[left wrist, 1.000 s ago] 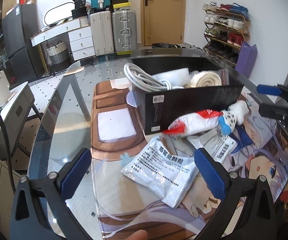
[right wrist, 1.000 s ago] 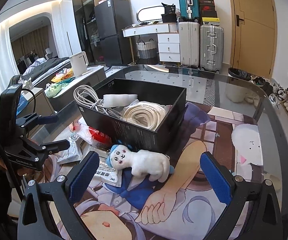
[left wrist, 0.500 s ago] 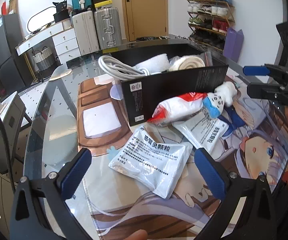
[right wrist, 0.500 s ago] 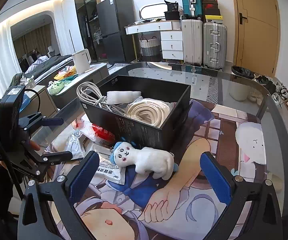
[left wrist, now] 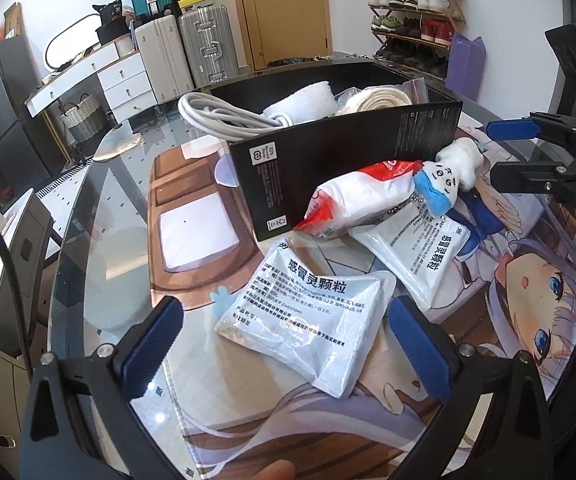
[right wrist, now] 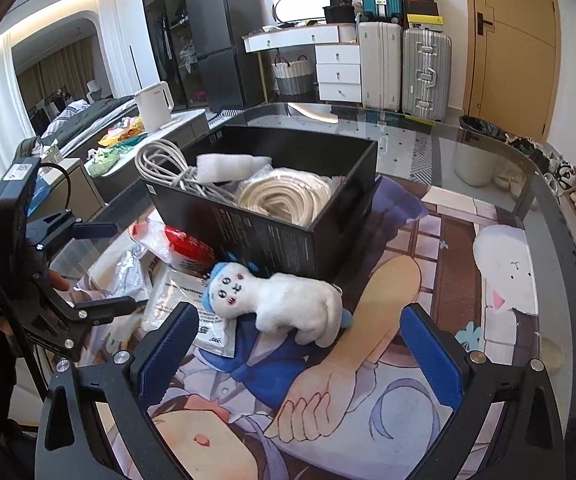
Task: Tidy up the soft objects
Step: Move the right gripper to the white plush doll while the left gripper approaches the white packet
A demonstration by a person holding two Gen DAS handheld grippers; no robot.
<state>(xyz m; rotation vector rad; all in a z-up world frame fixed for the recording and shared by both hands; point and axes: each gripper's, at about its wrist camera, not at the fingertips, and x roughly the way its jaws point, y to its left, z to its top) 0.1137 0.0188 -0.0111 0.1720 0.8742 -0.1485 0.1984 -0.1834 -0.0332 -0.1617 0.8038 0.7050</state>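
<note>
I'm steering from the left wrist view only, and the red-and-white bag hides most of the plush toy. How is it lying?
Observer: The plush toy lies on its side on the mat, face toward the right camera, just in front of the black box.
Operator: Is the right gripper holding it?
Observer: No. The right gripper is open and empty; the toy lies just beyond its fingertips.
Operator: Any room in the box?
Observer: The cream rope coil fills the middle, and the white roll and grey cable fill one end. The opposite end looks mostly bare.
</note>
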